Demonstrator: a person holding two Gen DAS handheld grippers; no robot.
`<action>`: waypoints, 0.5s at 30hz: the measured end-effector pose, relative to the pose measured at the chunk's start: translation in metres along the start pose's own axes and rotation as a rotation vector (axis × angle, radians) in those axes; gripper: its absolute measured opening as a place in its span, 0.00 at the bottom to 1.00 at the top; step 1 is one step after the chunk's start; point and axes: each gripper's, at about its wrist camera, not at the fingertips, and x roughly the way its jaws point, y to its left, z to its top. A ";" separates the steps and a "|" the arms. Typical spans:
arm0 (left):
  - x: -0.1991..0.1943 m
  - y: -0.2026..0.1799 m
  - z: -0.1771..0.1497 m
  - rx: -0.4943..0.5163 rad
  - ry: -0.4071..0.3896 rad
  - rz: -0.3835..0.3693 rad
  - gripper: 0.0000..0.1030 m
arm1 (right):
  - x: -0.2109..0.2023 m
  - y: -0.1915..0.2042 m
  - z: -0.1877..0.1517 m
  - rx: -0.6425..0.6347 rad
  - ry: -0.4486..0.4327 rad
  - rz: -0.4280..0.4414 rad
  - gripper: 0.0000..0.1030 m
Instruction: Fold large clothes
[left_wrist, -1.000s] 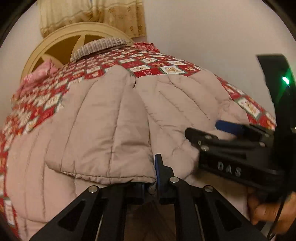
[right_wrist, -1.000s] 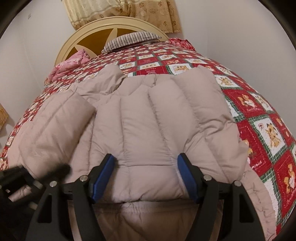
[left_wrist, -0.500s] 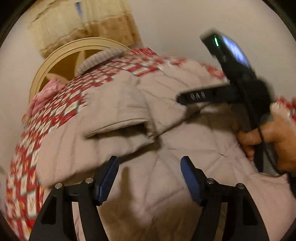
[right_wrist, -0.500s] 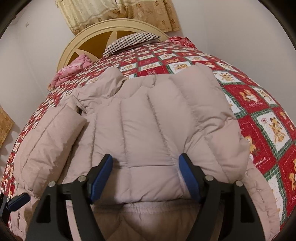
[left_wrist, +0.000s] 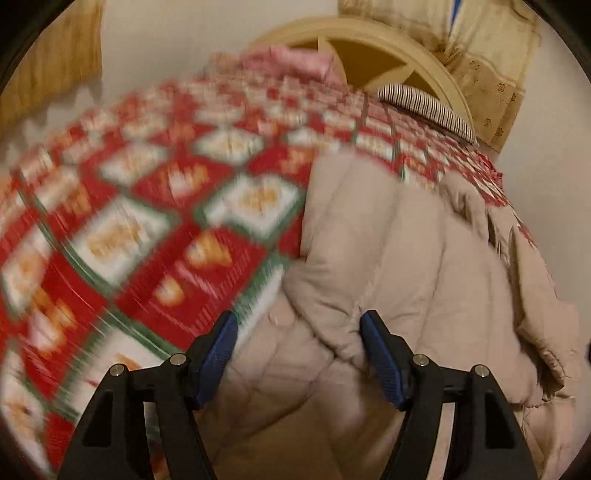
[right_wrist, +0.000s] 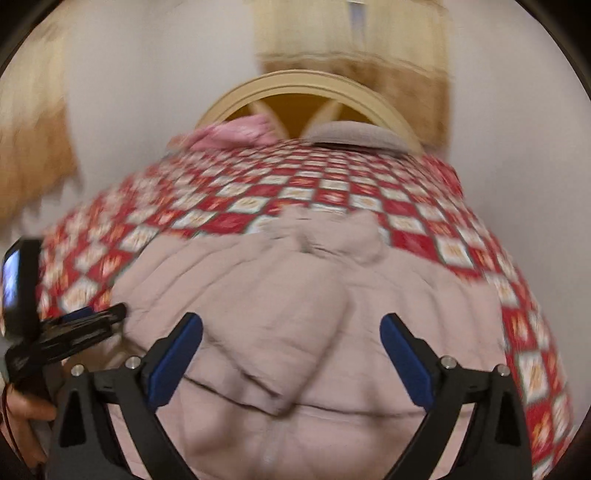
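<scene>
A large beige quilted puffer jacket (right_wrist: 306, 314) lies on the bed with both sleeves folded in over its body. In the left wrist view the jacket (left_wrist: 399, 258) fills the right half. My left gripper (left_wrist: 297, 354) is open and empty, just above the jacket's left lower edge; it also shows at the left of the right wrist view (right_wrist: 92, 319). My right gripper (right_wrist: 291, 358) is open and empty, hovering over the jacket's lower middle.
A red, white and green patterned bedspread (left_wrist: 147, 229) covers the bed. A cream arched headboard (right_wrist: 295, 92), a pink cloth (right_wrist: 236, 133) and a striped pillow (left_wrist: 424, 107) are at the far end. Walls and curtains stand close behind.
The left gripper let go of the sleeve, opened and swung left toward the jacket's left edge. The right gripper stayed open and drew back, centring on the jacket.
</scene>
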 end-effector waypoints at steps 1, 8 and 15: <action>0.000 0.000 -0.002 0.000 -0.015 -0.004 0.69 | 0.008 0.017 0.000 -0.063 0.008 -0.012 0.96; -0.002 -0.005 -0.005 0.012 -0.025 -0.010 0.72 | 0.059 0.025 -0.012 -0.086 0.105 -0.196 0.72; -0.001 0.000 -0.004 0.008 -0.026 -0.023 0.74 | 0.029 -0.112 -0.062 0.406 0.212 -0.300 0.71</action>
